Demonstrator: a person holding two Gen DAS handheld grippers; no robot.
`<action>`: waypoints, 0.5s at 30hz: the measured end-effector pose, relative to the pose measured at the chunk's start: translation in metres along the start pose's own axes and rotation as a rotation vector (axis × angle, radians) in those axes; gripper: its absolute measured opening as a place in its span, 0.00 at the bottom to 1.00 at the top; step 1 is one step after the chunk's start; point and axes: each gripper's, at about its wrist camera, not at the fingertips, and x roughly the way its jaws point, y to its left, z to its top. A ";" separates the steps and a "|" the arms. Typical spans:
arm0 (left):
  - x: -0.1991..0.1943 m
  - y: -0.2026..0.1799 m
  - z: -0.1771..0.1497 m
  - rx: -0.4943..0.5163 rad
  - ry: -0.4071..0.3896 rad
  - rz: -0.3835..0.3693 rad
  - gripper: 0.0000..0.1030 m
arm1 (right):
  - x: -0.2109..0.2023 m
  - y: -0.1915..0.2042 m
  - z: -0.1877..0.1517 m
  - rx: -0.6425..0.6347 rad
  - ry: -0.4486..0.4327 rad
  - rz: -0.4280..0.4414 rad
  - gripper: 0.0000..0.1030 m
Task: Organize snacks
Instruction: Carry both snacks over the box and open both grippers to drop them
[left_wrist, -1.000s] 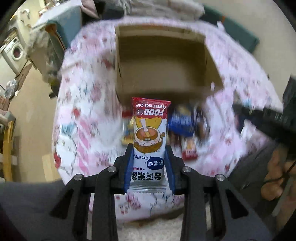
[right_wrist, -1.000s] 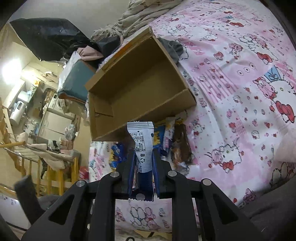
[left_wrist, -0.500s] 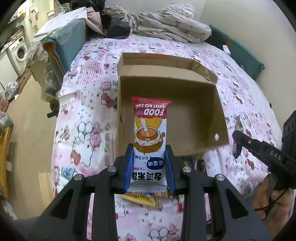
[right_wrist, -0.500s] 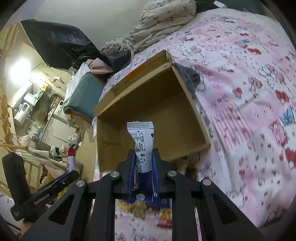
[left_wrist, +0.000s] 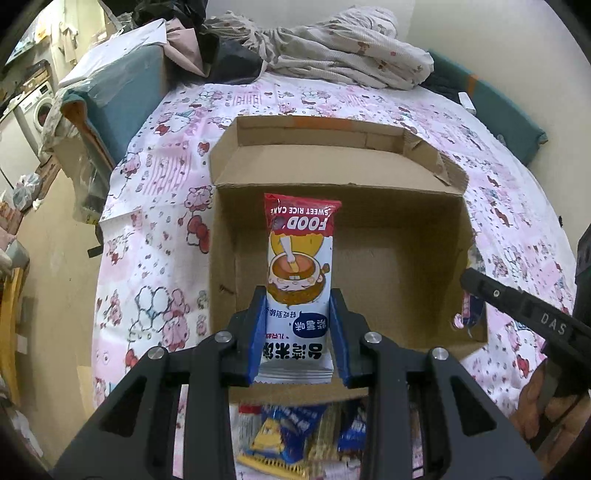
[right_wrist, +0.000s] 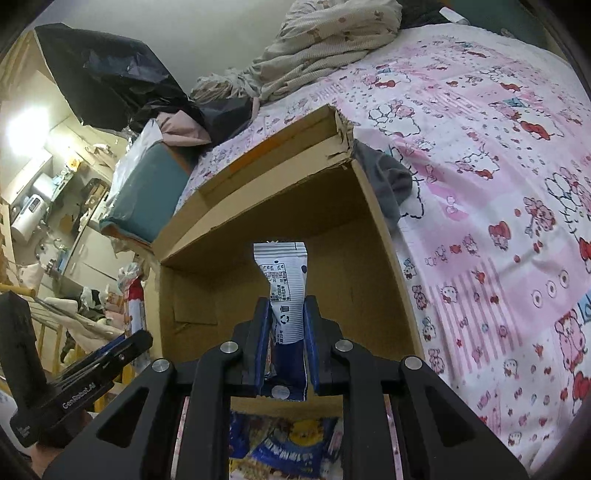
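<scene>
While a red-topped rice cake packet (left_wrist: 298, 280) stands clamped in the left gripper (left_wrist: 298, 328) jaws at frame centre, over the open cardboard box (left_wrist: 406, 266) on the bed (left_wrist: 155, 229), the right gripper (right_wrist: 286, 332) jaws pinch a blue-and-white snack packet (right_wrist: 282, 284) over the same box. Both grips sit at the packets' lower ends, so a packet might swing or slip out and land on the loose snacks (left_wrist: 280, 435) at the bottom edge.

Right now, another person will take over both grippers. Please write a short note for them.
Left gripper: shut on the red-and-white sweet rice cake packet, held over the open brown cardboard box.
Right gripper: shut on the white-and-blue snack packet, also over the box.
Done: both packets picked up.
Left: release both into the box, whose visible floor is bare; then sort the loose snack packets on the pink patterned bedsheet before the box.
</scene>
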 end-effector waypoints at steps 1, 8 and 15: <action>0.005 -0.002 0.001 0.003 -0.001 0.000 0.27 | 0.004 0.000 0.001 -0.002 0.009 -0.003 0.18; 0.032 -0.009 0.001 0.035 -0.021 0.019 0.27 | 0.022 -0.004 -0.003 0.008 0.071 -0.019 0.18; 0.047 -0.004 -0.005 0.032 0.018 0.005 0.27 | 0.036 -0.002 -0.007 -0.017 0.120 -0.069 0.19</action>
